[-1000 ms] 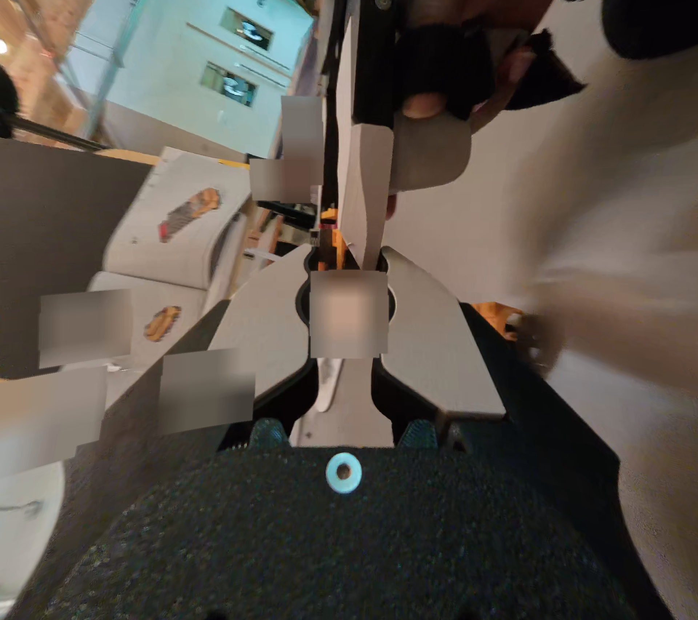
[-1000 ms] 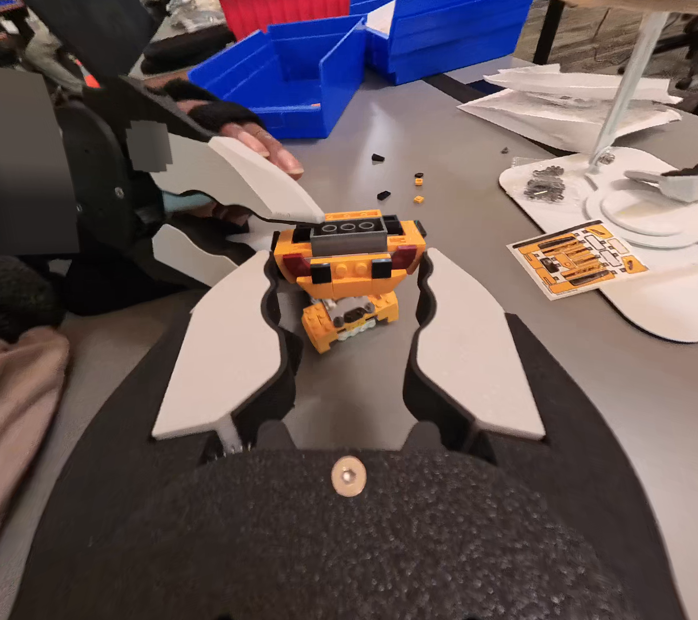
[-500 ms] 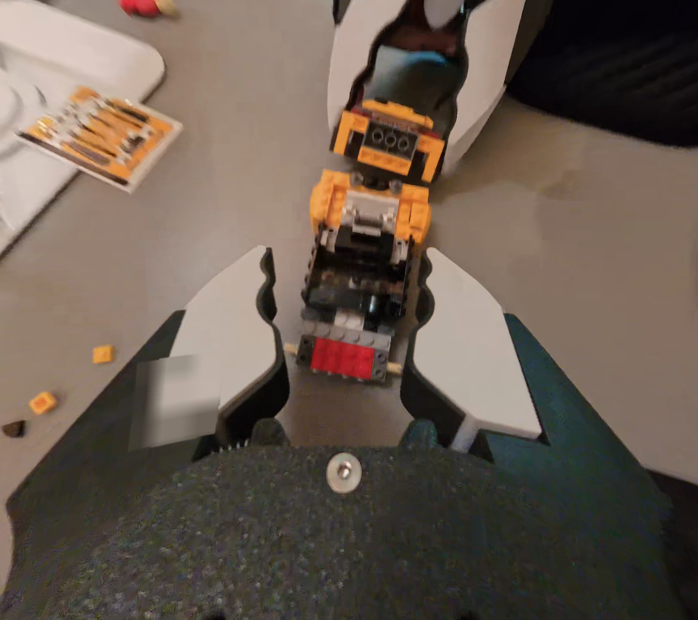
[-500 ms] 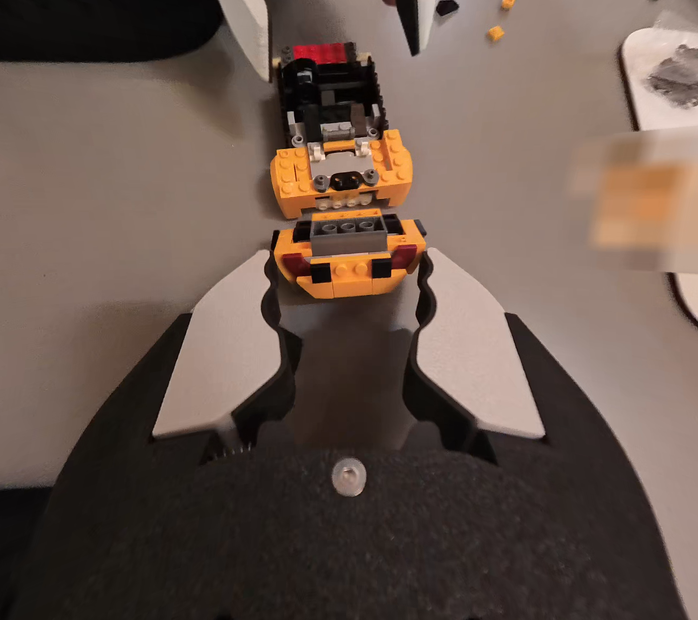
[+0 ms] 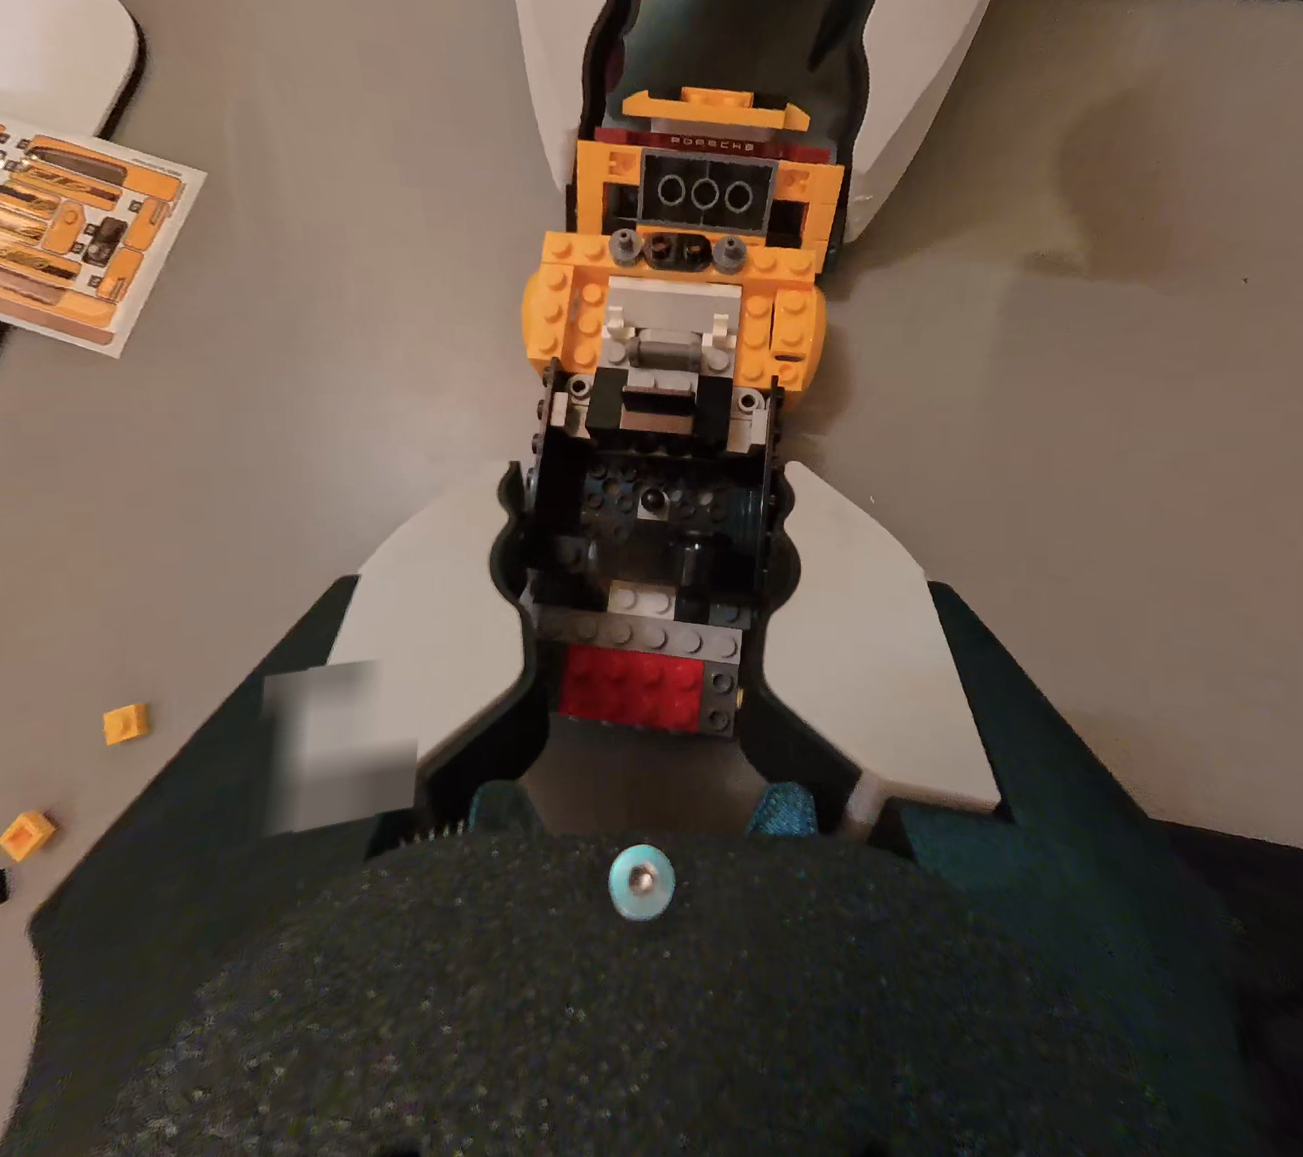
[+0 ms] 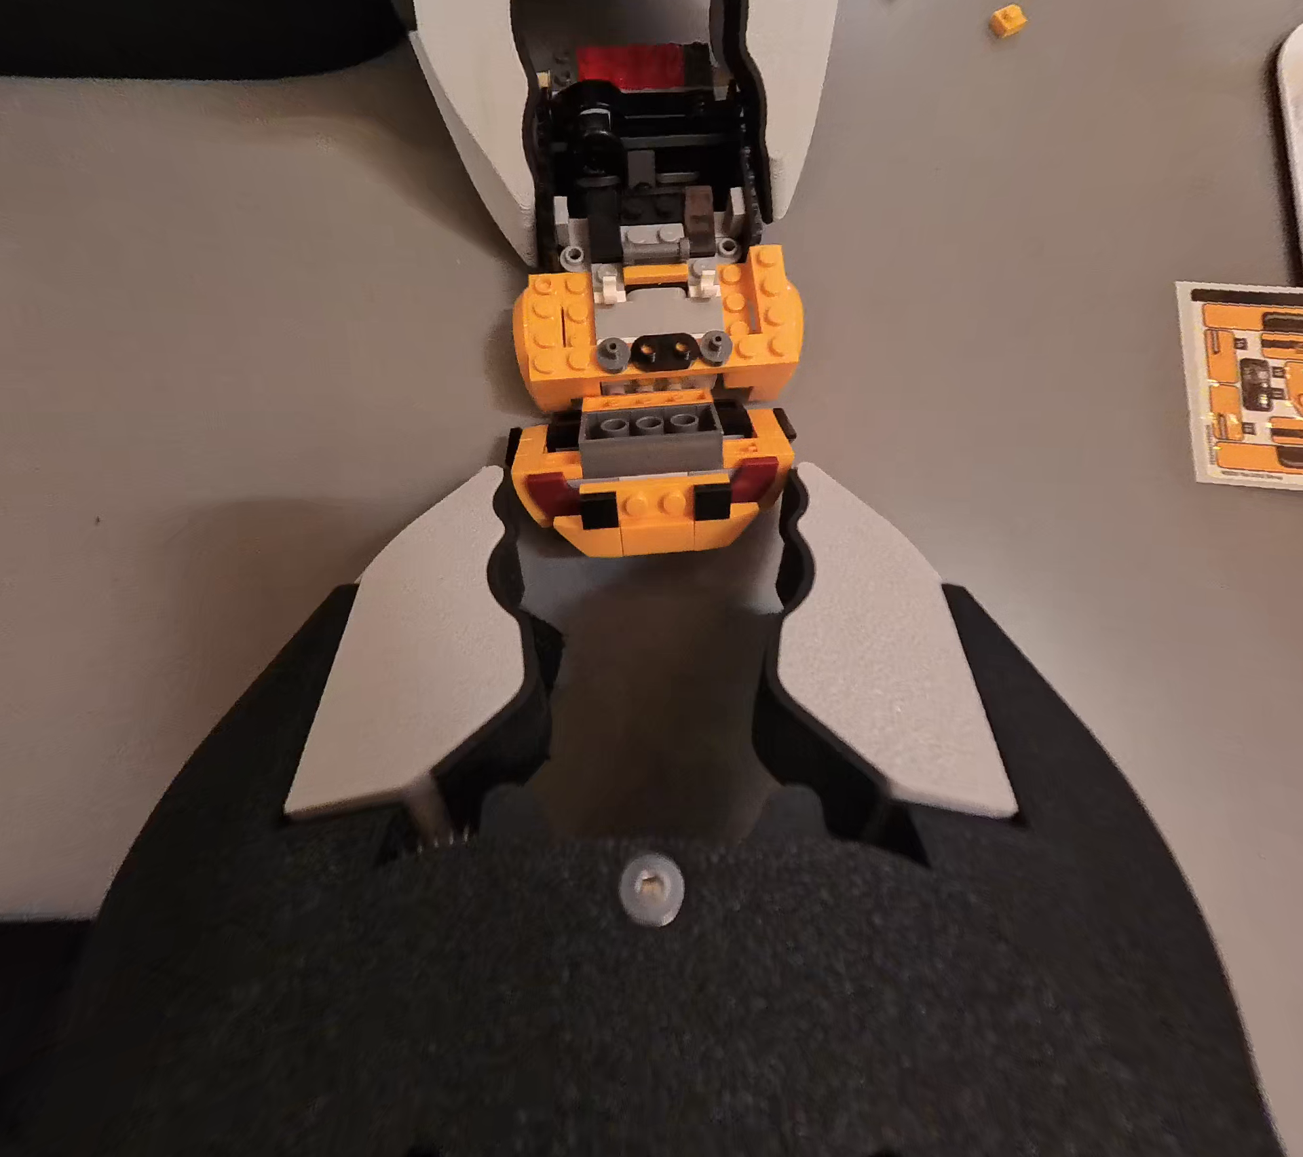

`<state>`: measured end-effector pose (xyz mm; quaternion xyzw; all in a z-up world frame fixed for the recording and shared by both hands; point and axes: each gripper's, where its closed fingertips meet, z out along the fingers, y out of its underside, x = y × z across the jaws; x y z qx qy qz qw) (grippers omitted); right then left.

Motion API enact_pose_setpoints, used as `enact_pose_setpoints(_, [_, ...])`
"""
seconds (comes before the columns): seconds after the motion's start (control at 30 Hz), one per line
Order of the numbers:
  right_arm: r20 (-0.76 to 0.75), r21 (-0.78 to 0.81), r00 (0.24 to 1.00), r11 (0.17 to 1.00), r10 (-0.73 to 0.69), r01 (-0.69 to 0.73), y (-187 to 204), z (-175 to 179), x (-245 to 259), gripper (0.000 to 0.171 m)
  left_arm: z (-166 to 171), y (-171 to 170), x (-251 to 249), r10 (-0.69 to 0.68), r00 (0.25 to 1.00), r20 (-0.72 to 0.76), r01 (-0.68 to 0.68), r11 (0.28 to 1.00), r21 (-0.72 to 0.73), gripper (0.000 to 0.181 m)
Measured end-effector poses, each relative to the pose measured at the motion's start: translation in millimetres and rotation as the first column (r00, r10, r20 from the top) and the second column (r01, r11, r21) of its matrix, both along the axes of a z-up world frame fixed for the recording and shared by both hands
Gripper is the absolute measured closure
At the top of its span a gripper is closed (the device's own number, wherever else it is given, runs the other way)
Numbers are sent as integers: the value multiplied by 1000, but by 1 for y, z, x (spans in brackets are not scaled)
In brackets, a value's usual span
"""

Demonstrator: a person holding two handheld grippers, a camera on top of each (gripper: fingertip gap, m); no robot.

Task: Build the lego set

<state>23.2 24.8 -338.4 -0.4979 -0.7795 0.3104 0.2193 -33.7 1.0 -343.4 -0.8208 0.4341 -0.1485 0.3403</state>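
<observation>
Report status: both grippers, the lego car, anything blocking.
Left gripper clamped on black chassis. Right gripper clamped on orange rear section, butted against chassis end. Loose bricks and sticker sheet lie clear; nothing blocking.

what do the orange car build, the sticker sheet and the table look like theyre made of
Orange car build: hard moulded plastic, mostly smooth with a slight sheen, going by the crisp studs and sharp brick seams.
Sticker sheet: thin, flat, white-bordered and printed; probably glossy paper or film, as its orange shapes catch light.
Table: smooth matte grey, with soft shadows and no grain; likely laminate, though the look leaves that open.
</observation>
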Motion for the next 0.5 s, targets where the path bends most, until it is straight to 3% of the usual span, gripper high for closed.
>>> enact_pose_setpoints(0.2, [24,-4,999,1000,-21,21,0,-1,2,100,4,3,-2,3,998,58,-4,1000,18,116])
enact_pose_setpoints(0.5, [131,23,987,996,-90,88,-2,-1,5,101,2,-1,6,-33,999,10,33,999,30,116])
